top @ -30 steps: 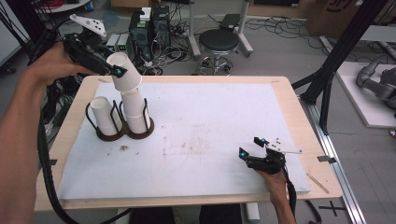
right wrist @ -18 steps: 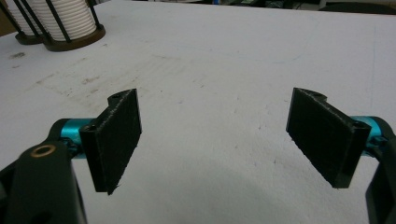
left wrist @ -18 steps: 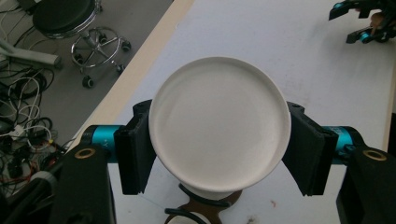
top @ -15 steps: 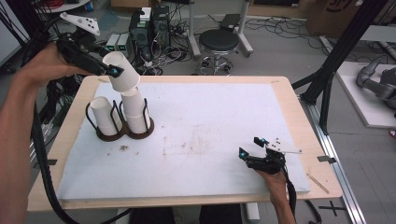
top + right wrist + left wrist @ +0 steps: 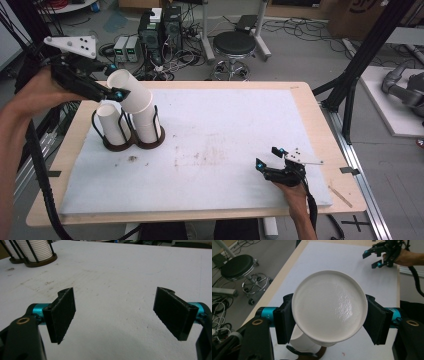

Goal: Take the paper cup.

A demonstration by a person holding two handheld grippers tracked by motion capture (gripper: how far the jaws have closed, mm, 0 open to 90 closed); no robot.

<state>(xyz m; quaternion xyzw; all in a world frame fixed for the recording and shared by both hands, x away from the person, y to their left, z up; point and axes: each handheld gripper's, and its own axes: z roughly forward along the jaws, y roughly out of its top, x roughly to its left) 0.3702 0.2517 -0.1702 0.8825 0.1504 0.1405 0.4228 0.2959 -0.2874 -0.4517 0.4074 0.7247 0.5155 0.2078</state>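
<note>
A: What is the left gripper [image 5: 118,93] doing?

B: It is holding a white paper cup [image 5: 131,91]. The two black jaws squeeze the cup from both sides, near its wide end. You can see that best in the left gripper view, where the cup [image 5: 329,306] sits right between the pads.

A: Is the cup standing up?

B: No, it is tipped over on its side. It hangs in the air above the far left part of the table [image 5: 310,115]. Its narrow end points down toward a stack of cups [image 5: 146,122] just below it. I cannot tell if the two are touching.

A: Where is that stack?

B: It stands in a dark wire holder [image 5: 127,142] on the white mat [image 5: 225,145]. The holder has two round spots side by side. The other spot has a second stack of cups [image 5: 111,122] in it.

A: And the right gripper [image 5: 268,159]?

B: It is low over the mat, near the front right corner, far away from the cups. Its jaws are wide apart and there is nothing between them. In the right gripper view you just see the bare mat [image 5: 120,277] past the two pads.

A: What is behind the table?

B: A round black stool [image 5: 235,45] on the floor.
</note>
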